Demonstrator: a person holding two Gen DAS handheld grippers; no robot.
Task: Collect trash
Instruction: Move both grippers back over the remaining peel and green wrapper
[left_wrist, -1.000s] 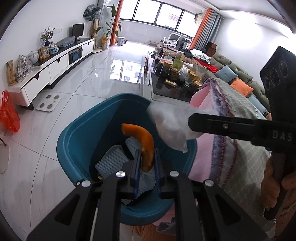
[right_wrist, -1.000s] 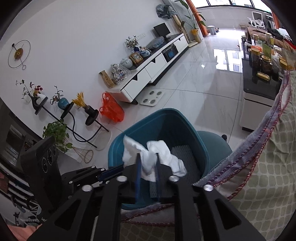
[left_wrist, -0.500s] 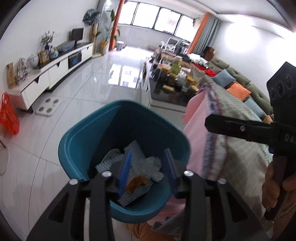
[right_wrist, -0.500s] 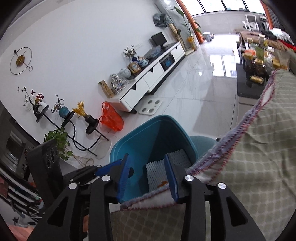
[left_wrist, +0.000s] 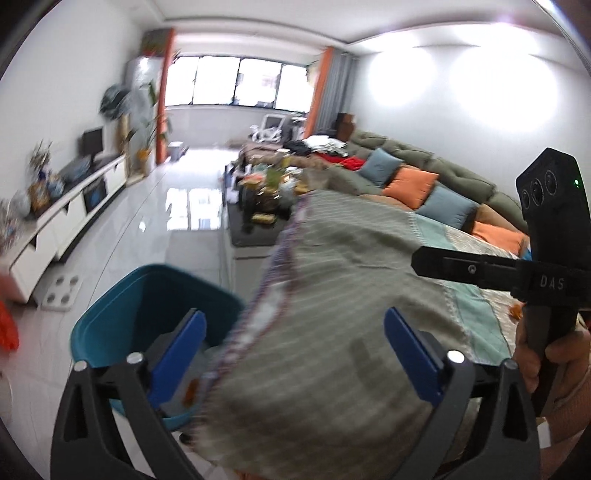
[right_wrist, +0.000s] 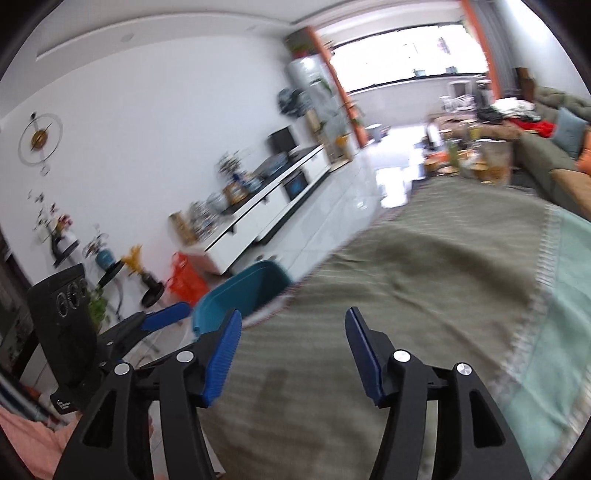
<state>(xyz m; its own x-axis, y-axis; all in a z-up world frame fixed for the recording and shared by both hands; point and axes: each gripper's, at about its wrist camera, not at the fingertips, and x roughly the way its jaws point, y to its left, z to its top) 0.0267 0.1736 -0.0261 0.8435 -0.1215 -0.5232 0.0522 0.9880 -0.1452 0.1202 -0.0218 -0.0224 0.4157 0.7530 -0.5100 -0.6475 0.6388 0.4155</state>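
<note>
Both grippers hang empty over the bench, which is draped in a grey-green checked cloth (left_wrist: 332, 295), and their jaws are opening with nothing between them. The left gripper (left_wrist: 293, 354) stands very wide, its blue pads (left_wrist: 177, 354) straddling the cloth's fringed edge. The right gripper (right_wrist: 291, 354) is about half spread and points across the cloth toward the far end of the room.

The teal trash bin (left_wrist: 122, 306) sits on the floor just beside the bench's near corner. Pale crumpled paper and an orange scrap (left_wrist: 190, 387) lie in it, partly hidden behind the left gripper's pad, so some trash appears to be collected already.

What is left is harder to judge, as both views are blurred. A small orange bit (left_wrist: 515, 312) lies on the cloth's pale green strip, near the person's hand (left_wrist: 532, 354) that grips the right tool; it may be another piece to collect. The cluttered coffee table (left_wrist: 266, 206) farther off holds jars and packets, but whether any count as trash cannot be told.
</note>
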